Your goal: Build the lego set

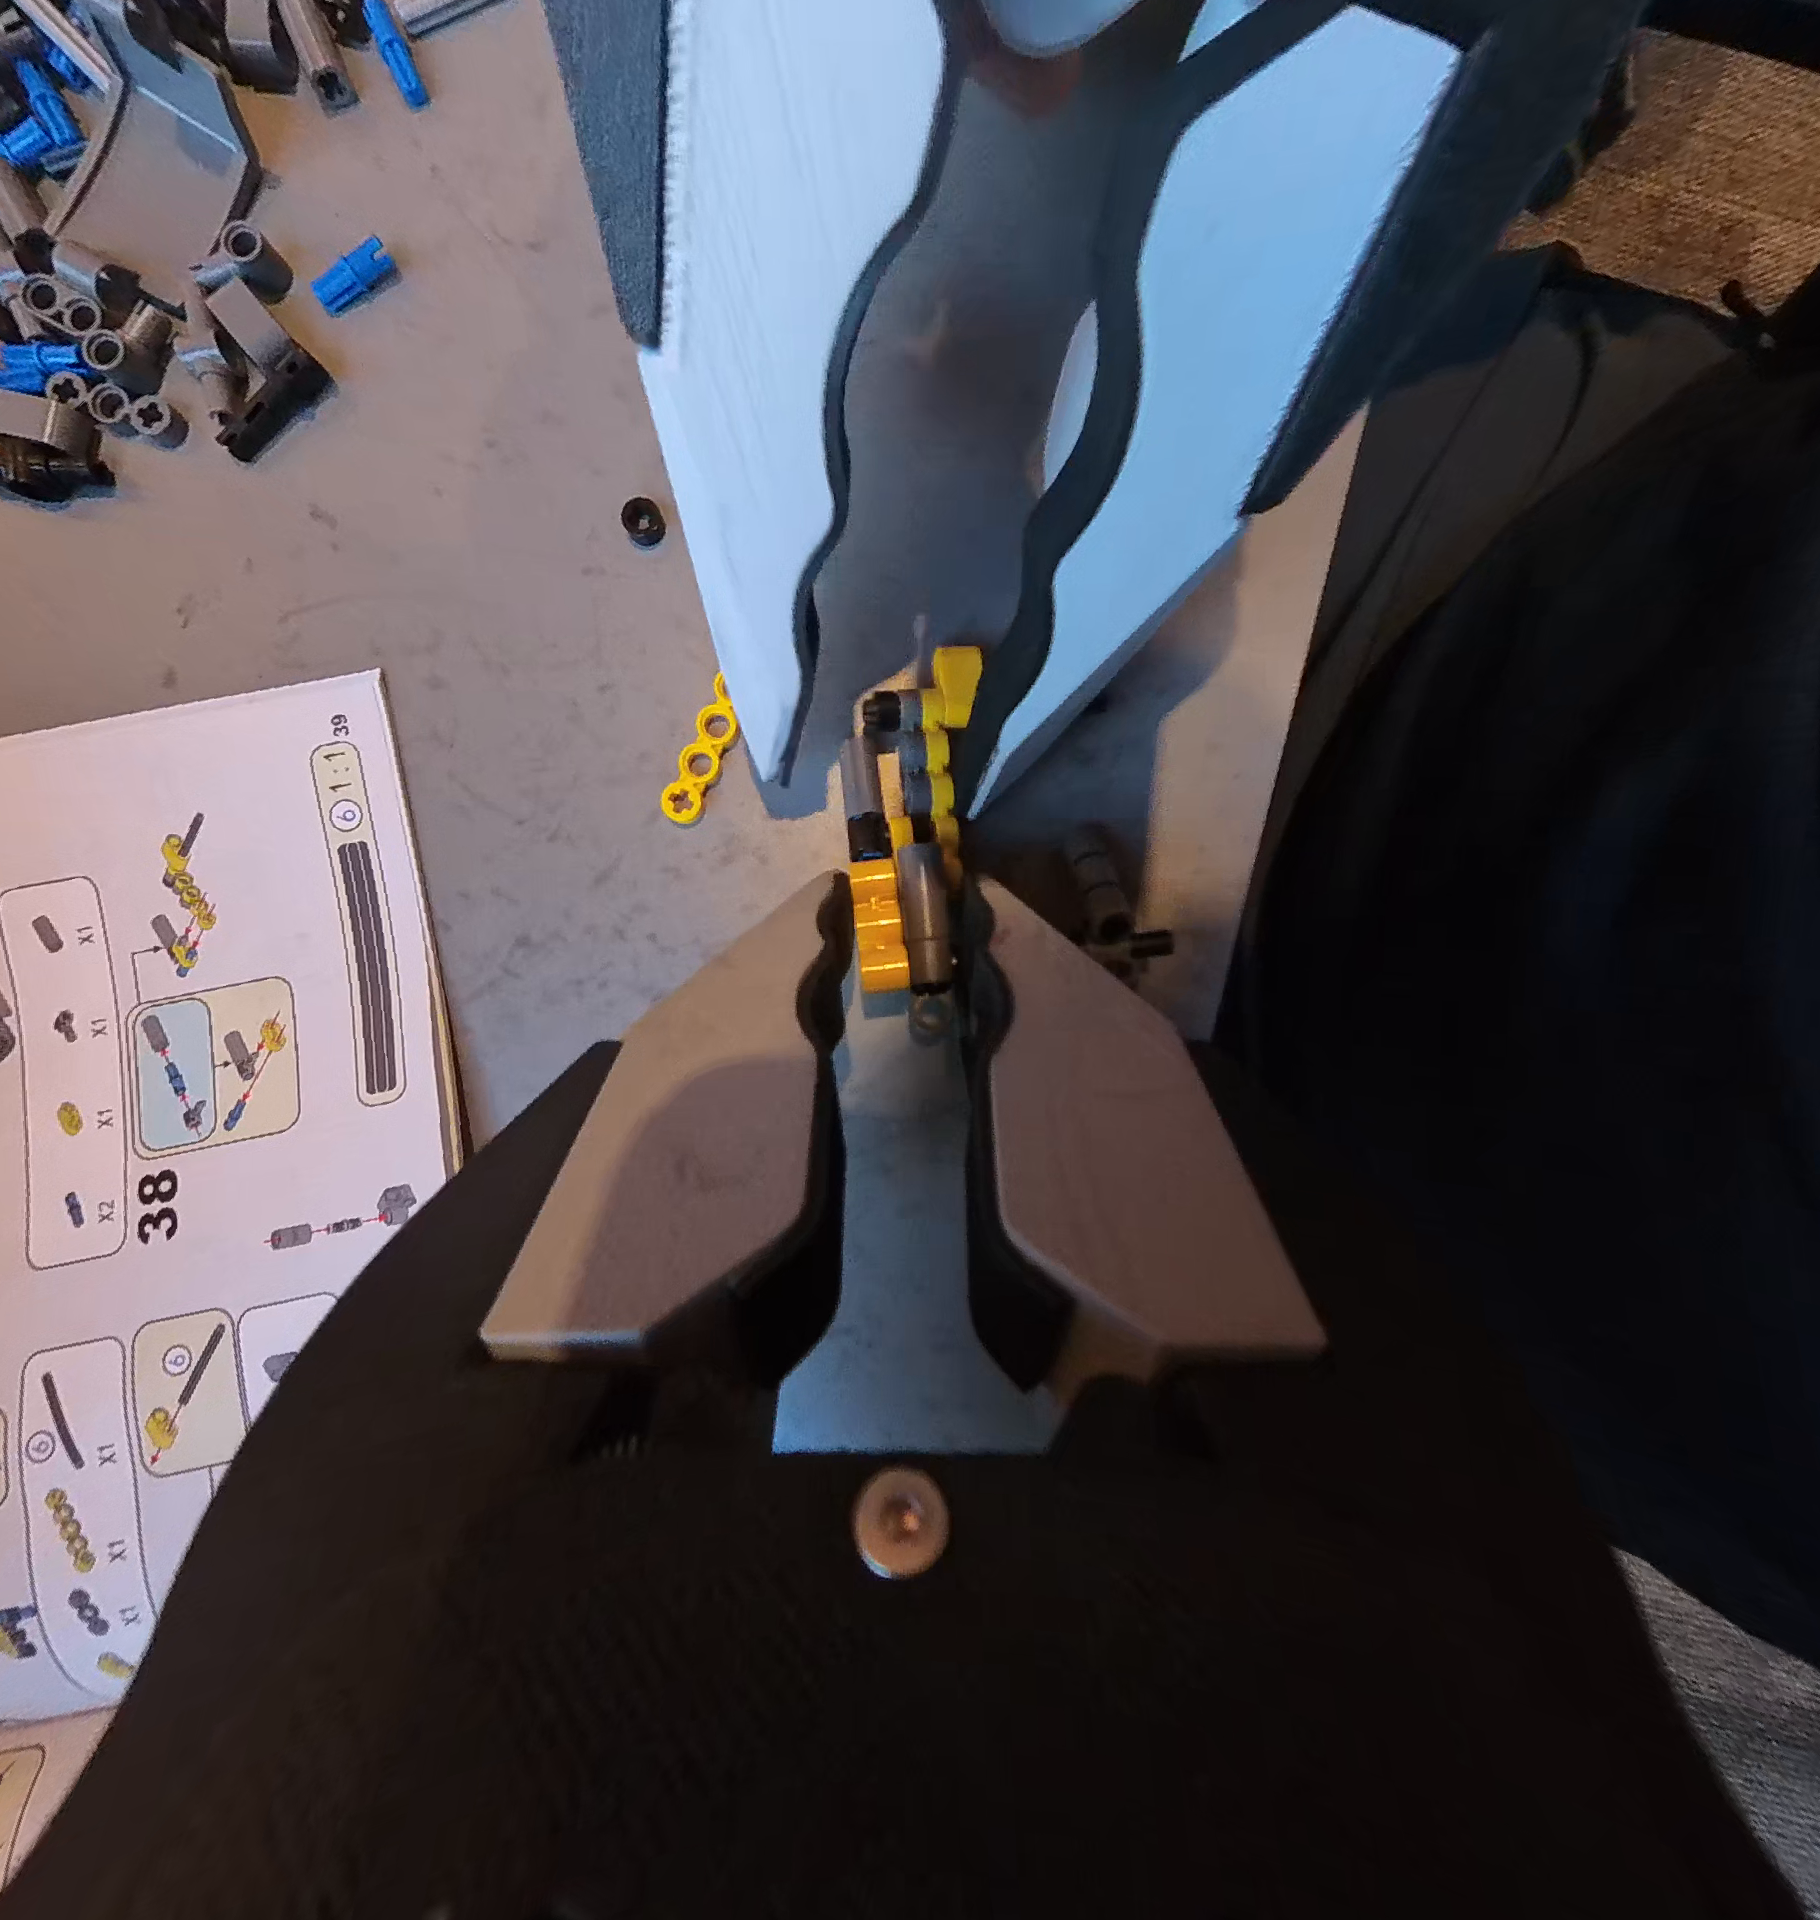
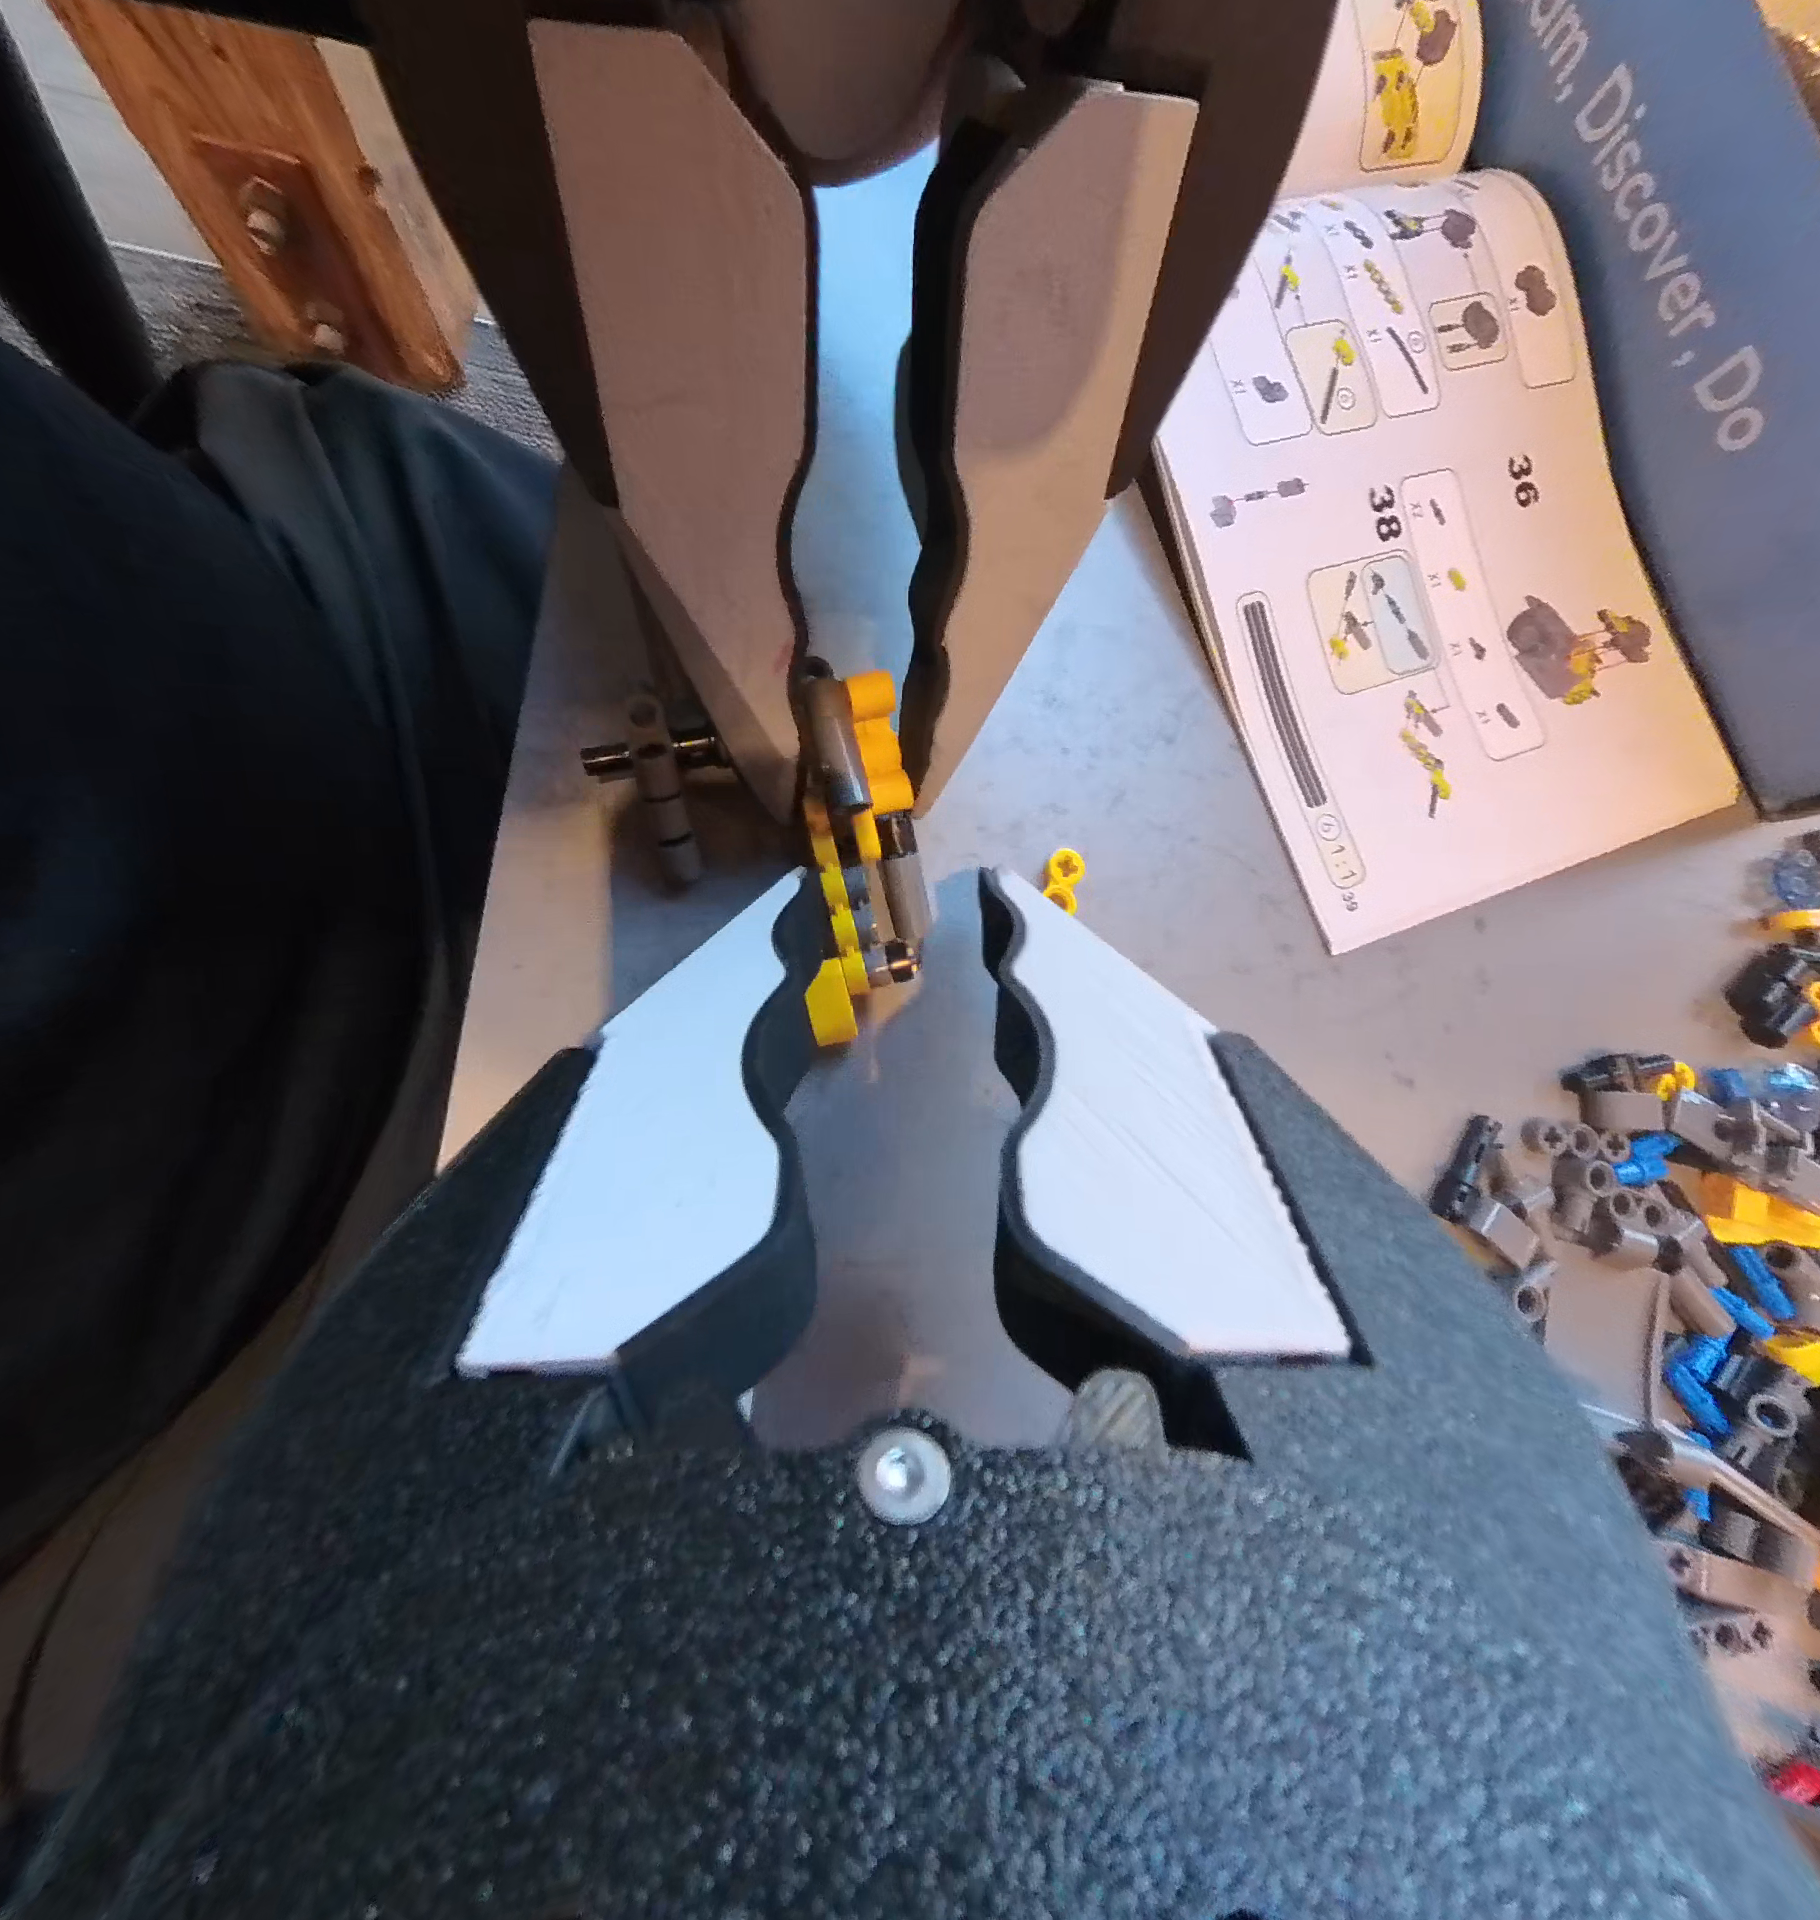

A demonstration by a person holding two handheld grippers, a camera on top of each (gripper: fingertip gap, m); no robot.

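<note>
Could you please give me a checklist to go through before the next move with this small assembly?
1. Left gripper shut on the yellow-and-grey assembly: ok.
2. Right gripper gripping it: not ok; the jaws stand open, and only one finger touches it.
3. Assembly lifted off the table: cannot tell.
4. Clear space at the fingertips: not ok; a loose yellow beam lies close beside the right gripper.
5. Instruction booklet open and in view: ok.

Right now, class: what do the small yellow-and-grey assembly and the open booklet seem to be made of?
Small yellow-and-grey assembly: moulded plastic probably, smooth with slight gloss, crisp holes and pins. Open booklet: printed paper, matte, pages curving at the spine.
</note>
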